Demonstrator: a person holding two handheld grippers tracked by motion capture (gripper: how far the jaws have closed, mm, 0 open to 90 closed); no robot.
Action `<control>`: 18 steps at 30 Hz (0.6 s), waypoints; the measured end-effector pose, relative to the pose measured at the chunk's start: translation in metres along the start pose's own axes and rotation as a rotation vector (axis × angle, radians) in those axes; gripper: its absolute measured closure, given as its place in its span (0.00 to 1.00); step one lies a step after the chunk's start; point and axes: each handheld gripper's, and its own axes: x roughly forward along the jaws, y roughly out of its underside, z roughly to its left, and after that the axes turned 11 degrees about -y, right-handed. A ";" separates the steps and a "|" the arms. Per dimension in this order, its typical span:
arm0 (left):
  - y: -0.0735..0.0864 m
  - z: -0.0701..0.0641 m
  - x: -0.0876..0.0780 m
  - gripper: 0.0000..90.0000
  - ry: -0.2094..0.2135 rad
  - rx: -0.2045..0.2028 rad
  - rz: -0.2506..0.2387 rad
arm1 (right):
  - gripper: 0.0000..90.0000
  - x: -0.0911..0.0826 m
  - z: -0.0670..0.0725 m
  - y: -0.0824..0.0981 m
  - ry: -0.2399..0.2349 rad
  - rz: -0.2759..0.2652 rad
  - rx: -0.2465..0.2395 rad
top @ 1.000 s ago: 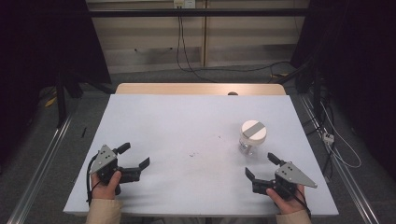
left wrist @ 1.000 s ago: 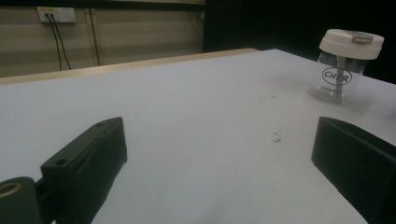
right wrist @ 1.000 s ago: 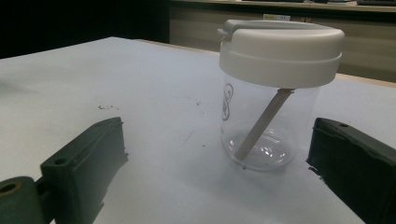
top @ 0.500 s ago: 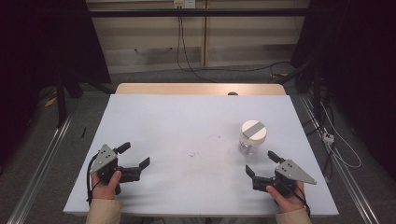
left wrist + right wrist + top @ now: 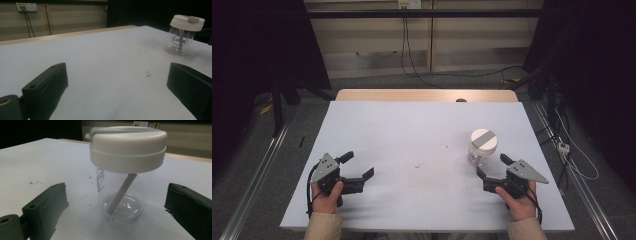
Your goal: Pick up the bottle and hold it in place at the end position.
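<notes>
Though seemingly empty, clear cup (image 5: pixel 125 192) stands white-lidded.

A white surface (image 5: pixel 412 130) stands in a dim room on a grey floor (image 5: pixel 377 82). Beige wall panels (image 5: pixel 372 40) behind carry hanging cables (image 5: pixel 404 45).

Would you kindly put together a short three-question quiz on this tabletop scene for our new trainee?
1. True or false: the right gripper is shut on the clear cup.
2. Multiple choice: what is inside the cup? A) a straw B) a spoon C) coffee beans
3. Fill in: the cup's white lid is ____ the cup (on/off).

Key
1. False: its jaws stand open, just short of the cup, which stands free on the white table.
2. A: a pale straw leans from the lid down to the base; the cup otherwise looks empty.
3. On.
</notes>
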 end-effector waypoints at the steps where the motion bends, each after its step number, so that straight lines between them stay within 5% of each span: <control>1: 0.000 0.000 0.000 0.03 0.001 0.001 -0.001 | 0.04 0.001 -0.001 0.000 -0.001 0.004 0.003; 18: -0.003 -0.006 0.005 0.03 0.004 -0.001 -0.014 | 0.05 0.023 -0.016 -0.008 0.036 0.032 0.066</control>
